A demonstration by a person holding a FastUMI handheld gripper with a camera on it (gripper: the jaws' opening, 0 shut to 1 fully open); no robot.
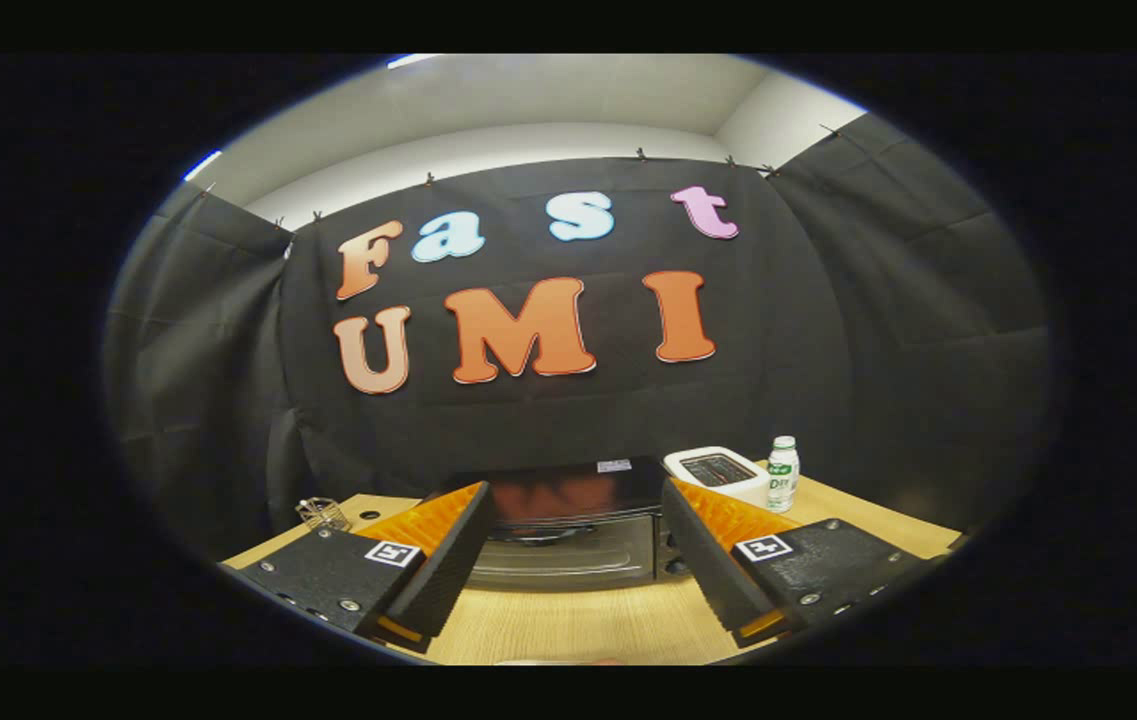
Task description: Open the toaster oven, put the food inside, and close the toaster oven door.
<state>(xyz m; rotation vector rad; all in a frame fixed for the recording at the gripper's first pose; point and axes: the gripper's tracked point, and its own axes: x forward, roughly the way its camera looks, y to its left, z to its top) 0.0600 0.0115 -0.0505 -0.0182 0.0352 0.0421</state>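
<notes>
Gripper (568, 560) level, fingers spread wide toward the shut toaster oven (568, 530) beyond.

You are facing a booth wall of black cloth (568, 410) that is hanging in panels, creased and folding at the corners where the left side panel (193, 350) and right side panel (928, 330) are meeting the back one. Small clips (641, 154) are pinning its top edge. Above the cloth, a pale room wall (488, 145) and a light ceiling (548, 90) are showing, with a white corner (778, 125) rising at the right. Bright strip lights (203, 165) are glinting at the upper left. Below, a light wood-grain surface (578, 625) is running back to the foot of the cloth.
</notes>
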